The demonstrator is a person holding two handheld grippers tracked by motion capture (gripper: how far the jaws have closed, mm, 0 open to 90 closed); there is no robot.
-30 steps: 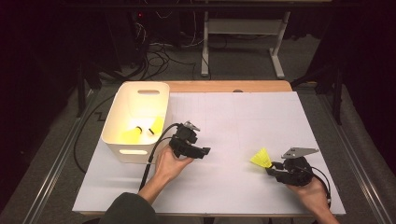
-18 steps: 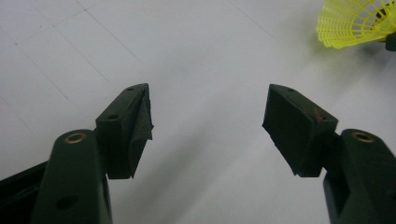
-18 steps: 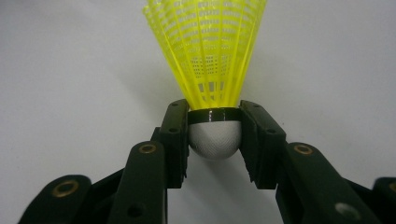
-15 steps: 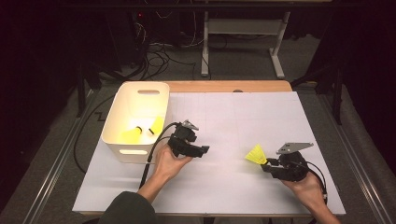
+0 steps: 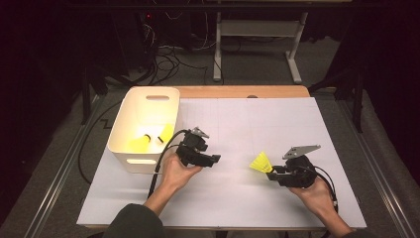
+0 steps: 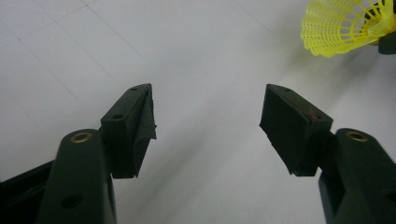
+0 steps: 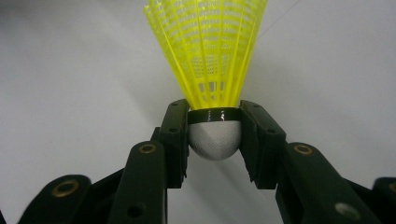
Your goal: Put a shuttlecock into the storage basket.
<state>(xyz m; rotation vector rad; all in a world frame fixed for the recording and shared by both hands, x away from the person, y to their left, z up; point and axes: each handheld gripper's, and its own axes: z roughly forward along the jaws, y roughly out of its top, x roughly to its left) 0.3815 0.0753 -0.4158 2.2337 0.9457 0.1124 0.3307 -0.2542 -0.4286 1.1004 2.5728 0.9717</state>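
Observation:
A yellow shuttlecock [image 5: 260,162] with a white cork sticks out of my right gripper [image 5: 272,170], held just above the table at the right. In the right gripper view the jaws of that gripper [image 7: 215,135] are shut on the cork, and the shuttlecock's skirt [image 7: 210,56] fans away from me. My left gripper [image 5: 214,159] hovers near the table's middle, beside the basket, pointing right. It [image 6: 208,126] is open; its jaws have just been closing a little, with nothing between them. The shuttlecock [image 6: 348,25] shows ahead of it, to the upper right.
A white plastic basket [image 5: 141,159] stands at the table's left with two yellow shuttlecocks [image 5: 140,144] in it. White paper [image 5: 257,119] covers the tabletop. Cables trail from both grippers. Behind the table are dark floor, wires and a desk frame.
My right gripper has carried the shuttlecock leftward toward the table's middle and slightly up. The left hand has stayed in place.

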